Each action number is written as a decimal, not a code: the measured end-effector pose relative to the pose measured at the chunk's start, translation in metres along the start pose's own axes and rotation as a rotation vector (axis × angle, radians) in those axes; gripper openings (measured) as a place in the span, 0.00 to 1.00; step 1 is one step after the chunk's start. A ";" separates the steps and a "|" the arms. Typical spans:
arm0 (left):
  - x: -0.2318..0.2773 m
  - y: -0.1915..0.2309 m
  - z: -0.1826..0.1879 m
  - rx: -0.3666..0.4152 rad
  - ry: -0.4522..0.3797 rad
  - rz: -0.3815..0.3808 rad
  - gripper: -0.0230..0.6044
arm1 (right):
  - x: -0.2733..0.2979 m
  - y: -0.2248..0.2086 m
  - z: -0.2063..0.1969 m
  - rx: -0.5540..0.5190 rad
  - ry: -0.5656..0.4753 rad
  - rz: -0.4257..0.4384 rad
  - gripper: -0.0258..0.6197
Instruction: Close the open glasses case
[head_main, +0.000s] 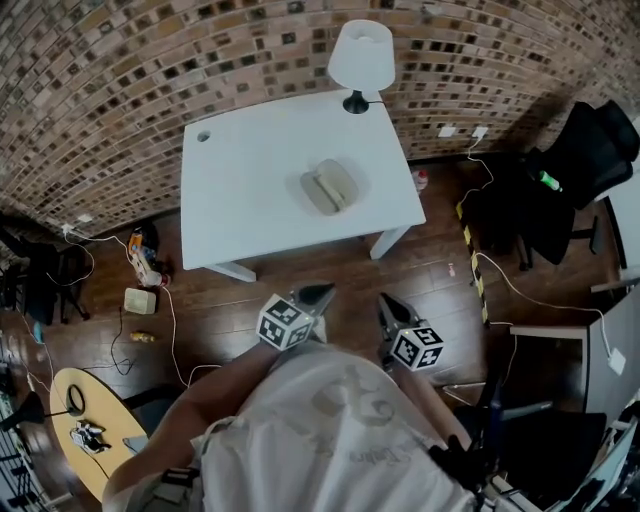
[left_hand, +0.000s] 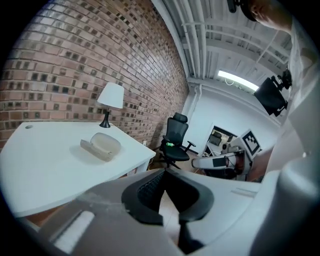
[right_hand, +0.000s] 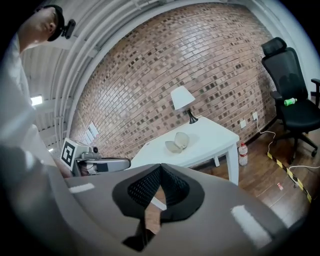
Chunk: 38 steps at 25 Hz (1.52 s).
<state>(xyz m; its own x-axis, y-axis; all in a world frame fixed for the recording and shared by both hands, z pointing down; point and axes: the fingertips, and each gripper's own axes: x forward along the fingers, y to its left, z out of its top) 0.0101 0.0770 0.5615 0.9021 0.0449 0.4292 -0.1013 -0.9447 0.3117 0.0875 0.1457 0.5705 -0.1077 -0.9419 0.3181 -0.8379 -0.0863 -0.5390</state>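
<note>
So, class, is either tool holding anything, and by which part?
Nothing is held. Left tool and right tool are shut, empty; the glasses case lies open on the table.

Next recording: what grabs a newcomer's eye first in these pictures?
A white table stands against the brick wall, with the open glasses case lying on it and a white lamp at its far edge. The left gripper and right gripper hang over the wooden floor, short of the table, both shut and empty.
</note>
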 end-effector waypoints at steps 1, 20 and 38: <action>0.003 0.006 0.006 0.004 -0.004 -0.006 0.05 | 0.006 -0.001 0.002 -0.002 0.006 -0.002 0.05; -0.007 0.127 0.065 -0.078 -0.102 0.059 0.05 | 0.127 0.006 0.077 -0.101 0.079 0.031 0.05; 0.061 0.182 0.109 -0.117 -0.051 0.202 0.05 | 0.216 -0.060 0.115 -0.085 0.217 0.212 0.05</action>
<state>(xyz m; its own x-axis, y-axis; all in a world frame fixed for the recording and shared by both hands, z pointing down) 0.0921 -0.1278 0.5524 0.8784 -0.1602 0.4504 -0.3268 -0.8888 0.3212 0.1763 -0.0895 0.5817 -0.3892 -0.8437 0.3698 -0.8251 0.1408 -0.5471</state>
